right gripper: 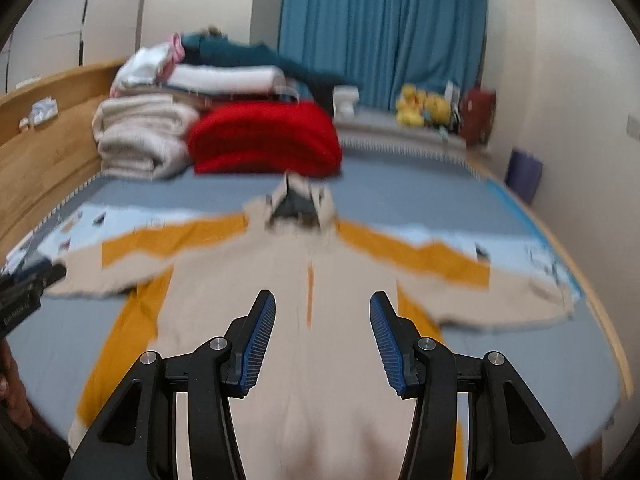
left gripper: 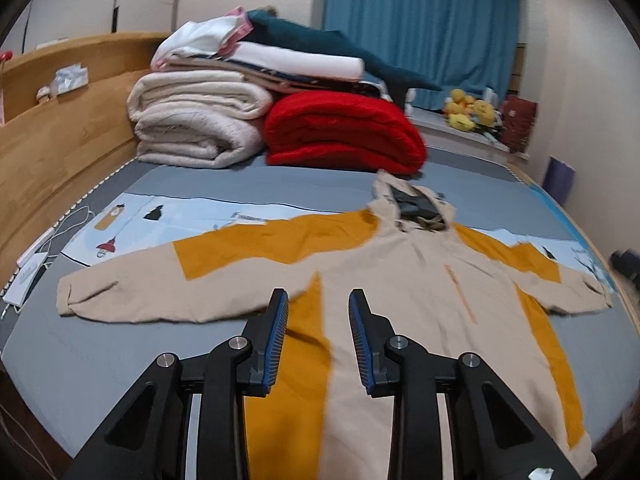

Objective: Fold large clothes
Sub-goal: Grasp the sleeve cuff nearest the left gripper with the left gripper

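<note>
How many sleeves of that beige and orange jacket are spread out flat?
2: the left sleeve reaches toward the wooden bed frame; the right sleeve reaches toward the bed's other edge.

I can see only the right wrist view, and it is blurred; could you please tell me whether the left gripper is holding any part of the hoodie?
Observer: No. The left gripper has its jaws apart over the hoodie's orange side panel, with nothing between them.
Operator: Thank you. How does the sleeve on the headboard side lie?
Observer: It is stretched straight out, and its cuff lies flat on the grey sheet.
Operator: Is anything lying near that cuff?
Observer: White cables lie by the bed's edge, apart from the cuff.
</note>
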`<state>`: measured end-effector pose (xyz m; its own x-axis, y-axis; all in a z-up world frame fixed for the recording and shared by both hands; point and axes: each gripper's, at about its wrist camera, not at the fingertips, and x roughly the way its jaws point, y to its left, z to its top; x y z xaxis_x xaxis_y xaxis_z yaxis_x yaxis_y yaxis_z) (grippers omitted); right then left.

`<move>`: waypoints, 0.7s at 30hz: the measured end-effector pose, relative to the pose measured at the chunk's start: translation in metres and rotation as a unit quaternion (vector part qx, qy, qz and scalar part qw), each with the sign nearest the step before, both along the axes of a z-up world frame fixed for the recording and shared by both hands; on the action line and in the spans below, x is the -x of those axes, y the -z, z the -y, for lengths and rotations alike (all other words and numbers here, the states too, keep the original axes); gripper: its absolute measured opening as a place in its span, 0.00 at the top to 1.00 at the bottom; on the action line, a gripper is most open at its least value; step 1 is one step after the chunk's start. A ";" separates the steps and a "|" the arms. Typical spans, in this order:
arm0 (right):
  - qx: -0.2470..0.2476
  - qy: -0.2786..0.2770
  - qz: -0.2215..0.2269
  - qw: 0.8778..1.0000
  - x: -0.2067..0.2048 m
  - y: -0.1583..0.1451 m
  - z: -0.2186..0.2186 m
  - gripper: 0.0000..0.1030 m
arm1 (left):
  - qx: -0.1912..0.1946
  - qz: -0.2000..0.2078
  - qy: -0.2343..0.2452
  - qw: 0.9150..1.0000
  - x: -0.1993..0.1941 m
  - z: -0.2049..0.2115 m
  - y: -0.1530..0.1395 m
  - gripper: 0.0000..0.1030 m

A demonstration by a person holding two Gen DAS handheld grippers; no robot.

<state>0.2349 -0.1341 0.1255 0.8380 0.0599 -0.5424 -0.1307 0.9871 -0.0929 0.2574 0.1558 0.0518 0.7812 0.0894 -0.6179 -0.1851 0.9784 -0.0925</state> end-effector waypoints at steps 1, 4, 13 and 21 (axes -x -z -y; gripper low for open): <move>0.000 -0.005 0.012 1.000 -0.013 -0.007 -0.004 0.51 | -0.004 -0.002 -0.009 1.000 -0.007 -0.011 0.004 0.76; 0.005 -0.030 0.035 0.999 -0.044 -0.020 -0.018 0.51 | -0.016 -0.023 -0.033 0.999 -0.024 -0.047 0.019 0.82; -0.001 -0.090 0.032 0.995 -0.095 0.016 -0.043 0.36 | -0.054 -0.062 -0.085 0.993 -0.041 -0.163 0.090 0.82; 0.011 -0.082 -0.013 0.996 -0.124 0.051 -0.039 0.36 | -0.019 -0.105 -0.210 0.972 -0.027 -0.285 0.155 0.82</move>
